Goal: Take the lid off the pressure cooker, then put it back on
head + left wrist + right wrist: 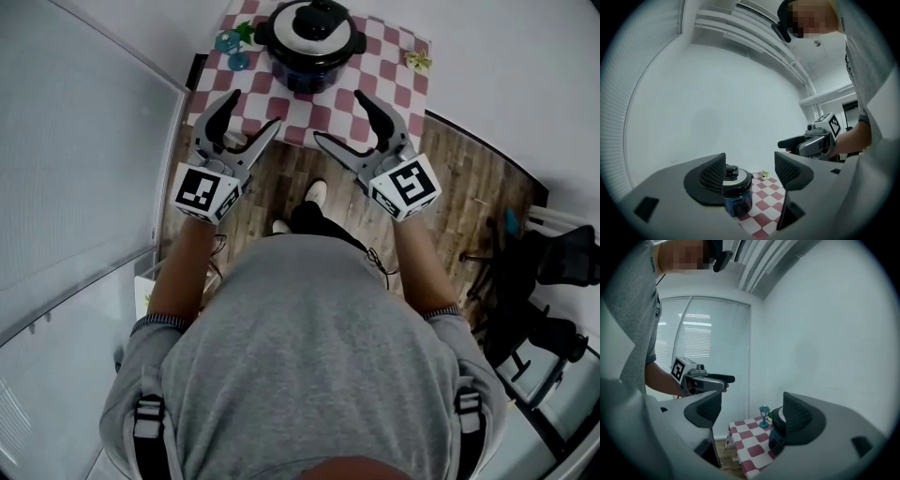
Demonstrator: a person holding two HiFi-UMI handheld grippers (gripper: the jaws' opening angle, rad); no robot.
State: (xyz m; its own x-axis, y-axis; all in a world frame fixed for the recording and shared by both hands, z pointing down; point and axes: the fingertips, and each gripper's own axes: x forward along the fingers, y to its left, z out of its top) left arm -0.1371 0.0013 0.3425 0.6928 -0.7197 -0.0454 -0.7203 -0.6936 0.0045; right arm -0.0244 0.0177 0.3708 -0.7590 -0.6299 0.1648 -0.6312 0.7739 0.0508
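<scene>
pressure cooker (pixel 309 58): dark blue-black pot, upright at the far middle of the table, with a stub handle sticking out on each side
lid (pixel 314 26): seated on the pressure cooker, a pale ring round a black knob in the centre
table (pixel 389 89): small, its top covered in red-and-white checks
left gripper (pixel 255 111): held in the air at the table's near left, short of the pot; jaws wide apart with nothing between them; in the left gripper view the cooker shows beyond, partly behind one ribbed pad (pixel 714 174), untouched
right gripper (pixel 339 117): held level with the other at the table's near right; jaws likewise spread wide and empty; in the right gripper view the pot is half hidden behind one jaw, not touching it
marker cubes (pixel 203 192): one at the back of each gripper, black squares on white
teal lamp figure (pixel 230 42): on the table just left of the cooker, near the far left corner
yellow-green ornament (pixel 417 61): at the table's far right corner, apart from the cooker
person (pixel 309 375): grey top, both forearms stretched forward, standing at the table's near edge, pale shoes (pixel 317 192) on the floor
floor (pixel 469 187): brown wood planks
blinds (pixel 712 348): closed, over the window on the person's left
black chair (pixel 553 272): on the right, away from the table
</scene>
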